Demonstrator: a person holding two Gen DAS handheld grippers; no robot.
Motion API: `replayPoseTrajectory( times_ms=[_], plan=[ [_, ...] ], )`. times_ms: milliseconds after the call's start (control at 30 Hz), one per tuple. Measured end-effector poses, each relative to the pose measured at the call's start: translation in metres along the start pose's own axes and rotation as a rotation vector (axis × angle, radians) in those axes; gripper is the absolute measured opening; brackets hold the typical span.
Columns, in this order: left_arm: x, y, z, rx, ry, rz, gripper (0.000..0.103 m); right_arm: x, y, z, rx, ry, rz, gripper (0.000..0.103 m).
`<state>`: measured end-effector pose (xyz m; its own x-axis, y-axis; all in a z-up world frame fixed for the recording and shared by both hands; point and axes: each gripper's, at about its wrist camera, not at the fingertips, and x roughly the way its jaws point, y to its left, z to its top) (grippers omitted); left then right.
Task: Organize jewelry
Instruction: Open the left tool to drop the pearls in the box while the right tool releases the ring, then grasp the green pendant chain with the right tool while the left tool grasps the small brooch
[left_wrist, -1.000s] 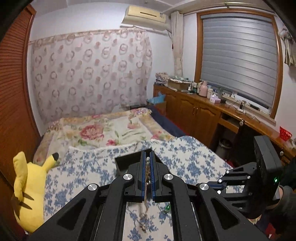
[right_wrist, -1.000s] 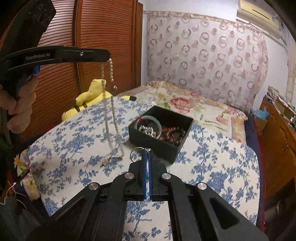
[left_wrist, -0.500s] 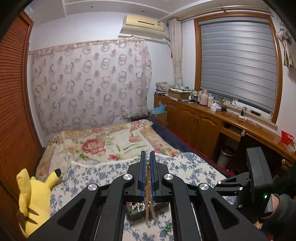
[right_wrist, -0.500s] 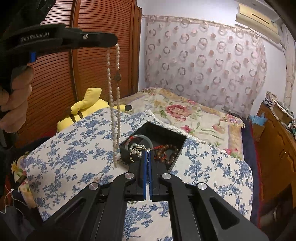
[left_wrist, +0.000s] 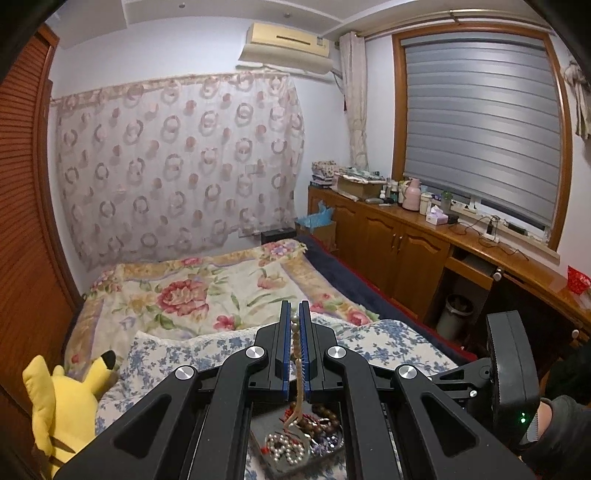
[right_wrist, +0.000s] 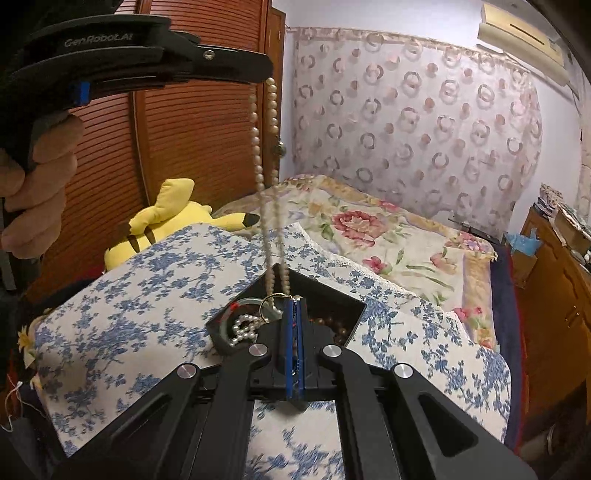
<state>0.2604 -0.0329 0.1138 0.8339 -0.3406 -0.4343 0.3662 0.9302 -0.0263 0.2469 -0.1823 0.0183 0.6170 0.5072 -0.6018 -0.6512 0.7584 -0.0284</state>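
My left gripper (left_wrist: 294, 314) is shut on a long pearl necklace (left_wrist: 295, 338), seen from the side (right_wrist: 264, 147) hanging in a double strand from the left gripper's tip (right_wrist: 267, 74). Its lower end reaches down to an open black box (right_wrist: 356, 308) on the blue-flowered cloth (right_wrist: 129, 306). The box (left_wrist: 259, 430) holds silver-white pearls (right_wrist: 243, 328), a green bangle and brown beads (right_wrist: 332, 326). My right gripper (right_wrist: 295, 301) hovers at the box's near rim, shut on a thin gold ring (right_wrist: 271, 302) that sticks out to the left of its tips.
A yellow plush toy (right_wrist: 173, 218) lies at the left edge of the bed by the slatted wooden wardrobe (right_wrist: 207, 129). A floral quilt (left_wrist: 207, 291) covers the far bed. A wooden cabinet (left_wrist: 406, 251) with clutter runs along the right wall. A hand (right_wrist: 33, 184) grips the left tool.
Both grippers have moved forward over the bed to the black box. The necklace has lifted off the cloth and now hangs into the box; the gold ring came along.
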Motion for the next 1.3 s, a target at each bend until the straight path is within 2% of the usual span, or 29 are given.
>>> replayPoseTrajectory(
  times_ms=[367, 700, 800, 867, 933, 1133, 1300],
  plan=[
    [0.085, 0.035, -0.031, -0.025, 0.109, -0.002, 0.004, 0.069, -0.027, -0.012, 0.037, 0.072, 0.053, 0.003],
    [0.108, 0.051, -0.074, -0.077, 0.169, -0.023, 0.006, 0.09, -0.041, -0.022, 0.102, 0.08, 0.079, 0.004],
    [0.109, 0.053, -0.085, -0.072, 0.194, -0.015, 0.019, 0.09, -0.041, -0.024, 0.101, 0.076, 0.077, 0.004],
    [0.103, 0.054, -0.092, -0.068, 0.195, 0.001, 0.038, 0.089, -0.043, -0.025, 0.099, 0.074, 0.078, 0.01],
    [0.099, 0.055, -0.098, -0.062, 0.205, 0.008, 0.041, 0.089, -0.043, -0.025, 0.106, 0.075, 0.082, 0.021],
    [0.078, 0.052, -0.126, -0.059, 0.237, 0.04, 0.061, 0.085, -0.043, -0.022, 0.105, 0.07, 0.083, 0.021],
    [0.057, 0.049, -0.149, -0.064, 0.274, 0.054, 0.064, 0.067, -0.032, -0.017, 0.082, 0.061, 0.086, 0.021]
  ],
)
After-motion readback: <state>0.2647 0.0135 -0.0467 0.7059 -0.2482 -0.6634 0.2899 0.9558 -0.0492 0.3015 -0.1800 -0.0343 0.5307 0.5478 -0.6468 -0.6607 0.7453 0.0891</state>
